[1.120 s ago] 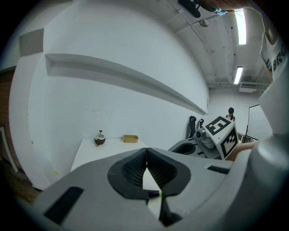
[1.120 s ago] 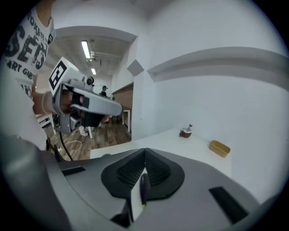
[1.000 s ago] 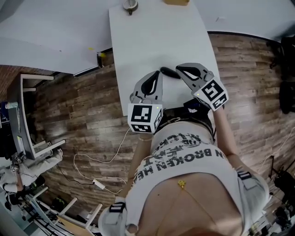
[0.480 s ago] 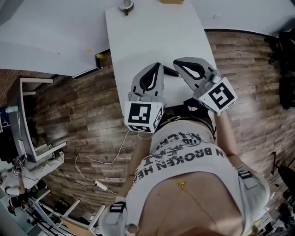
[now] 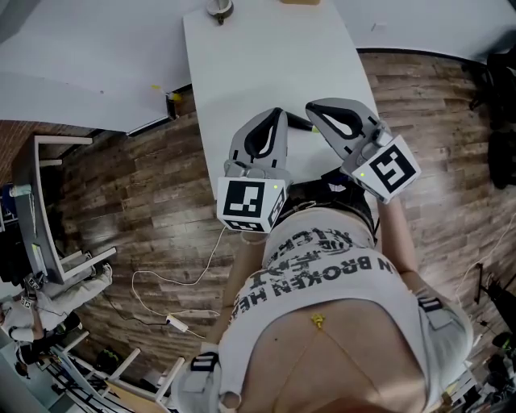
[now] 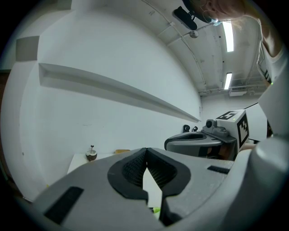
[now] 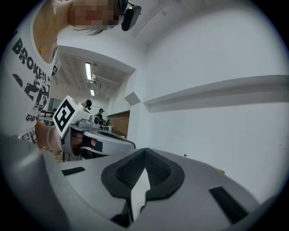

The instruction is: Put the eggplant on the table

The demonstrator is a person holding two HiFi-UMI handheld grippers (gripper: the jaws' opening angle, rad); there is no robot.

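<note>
A dark, elongated eggplant (image 5: 299, 123) lies on the white table (image 5: 258, 56) near its near end, and the two grippers hide part of it. My left gripper (image 5: 279, 113) hovers just left of it, jaws shut with nothing between them. My right gripper (image 5: 310, 107) hovers just right of it, also shut and empty. In the left gripper view the black pads (image 6: 135, 169) meet at their tips over the table. The right gripper view shows its own pads (image 7: 156, 171) closed against a white wall.
At the table's far end sit a small round brown bowl (image 5: 219, 8) and a flat yellowish thing (image 5: 300, 2). A metal rack (image 5: 48, 218) stands to the left on the wooden floor, where a white cable (image 5: 185, 282) trails. A white wall (image 5: 81, 64) runs behind.
Both grippers have risen, the right one more, and they now cover more of the eggplant. Their jaws stayed shut.
</note>
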